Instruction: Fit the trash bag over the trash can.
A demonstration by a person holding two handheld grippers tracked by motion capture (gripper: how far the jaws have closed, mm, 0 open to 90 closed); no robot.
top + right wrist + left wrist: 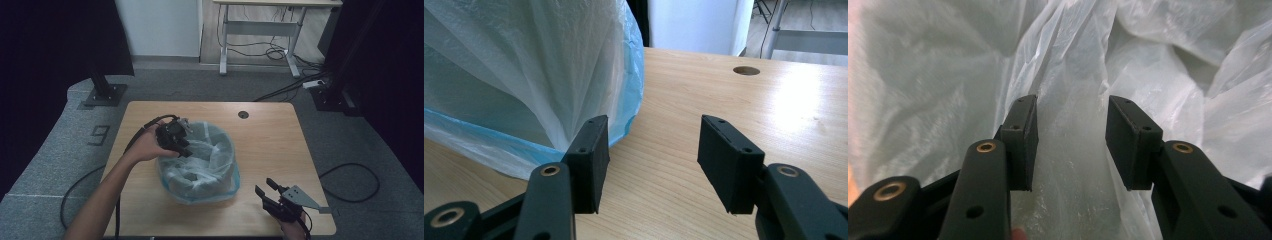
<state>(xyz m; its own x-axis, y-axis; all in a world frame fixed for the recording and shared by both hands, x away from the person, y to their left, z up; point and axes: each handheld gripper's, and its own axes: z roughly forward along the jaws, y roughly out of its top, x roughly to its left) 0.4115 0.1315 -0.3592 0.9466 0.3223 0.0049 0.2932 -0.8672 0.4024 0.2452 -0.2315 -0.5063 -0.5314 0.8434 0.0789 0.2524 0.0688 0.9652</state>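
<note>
— Black jaws of my left gripper (1072,145) stand parted, with a fold of the plastic bag (1068,100) running between them, nothing pinched yet.

— Where is the bag?

— Mid-table, a pale liner draped over a blue bin (200,162). My left gripper (174,137) reaches in over its near-left rim, probably to catch that fold.

— And your other hand?

— My right gripper (267,192) rests low near the table's (270,140) front right corner, released and empty, well apart from the bin, likely waiting its turn.

— Anything else?

— A cable hole (243,114) at the far edge.

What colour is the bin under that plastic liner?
Light blue bin under translucent white plastic liner; clearest in right gripper view.
</note>
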